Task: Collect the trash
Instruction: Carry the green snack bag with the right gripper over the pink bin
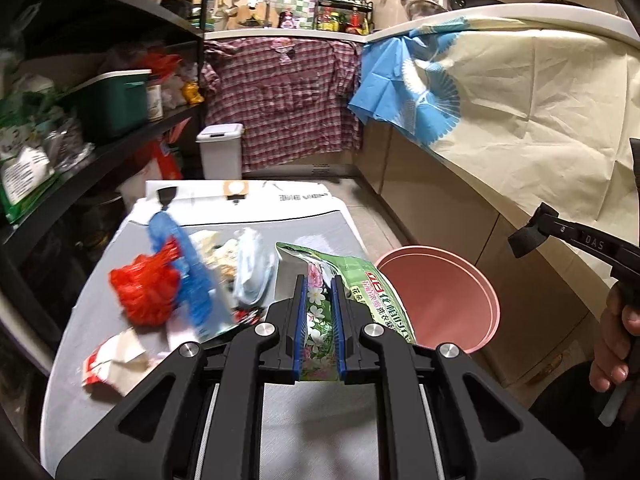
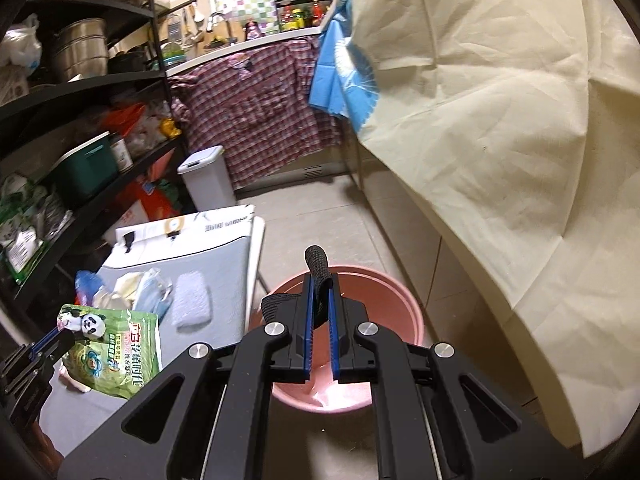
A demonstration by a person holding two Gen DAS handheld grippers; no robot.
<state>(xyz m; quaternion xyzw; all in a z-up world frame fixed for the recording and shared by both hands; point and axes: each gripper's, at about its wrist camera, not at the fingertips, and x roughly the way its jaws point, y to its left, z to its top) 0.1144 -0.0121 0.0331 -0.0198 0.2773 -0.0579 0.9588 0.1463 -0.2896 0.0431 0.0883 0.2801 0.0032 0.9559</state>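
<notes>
Grey table of litter; left claw clamping green pouch, right claw black strap

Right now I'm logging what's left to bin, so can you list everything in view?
Green pouch: one, green floral, clamped in left hand-held gripper.
Black strap: one, black, clamped in right hand-held gripper, above the bucket.
Pink bucket: one, floor right of table.
Red net bag: one, on table.
Blue bag: one, beside the red one.
Red-white wrapper: one, table's near left.
Grey table: one.
White bin: one, far floor.
Right hand: one, right edge.
</notes>
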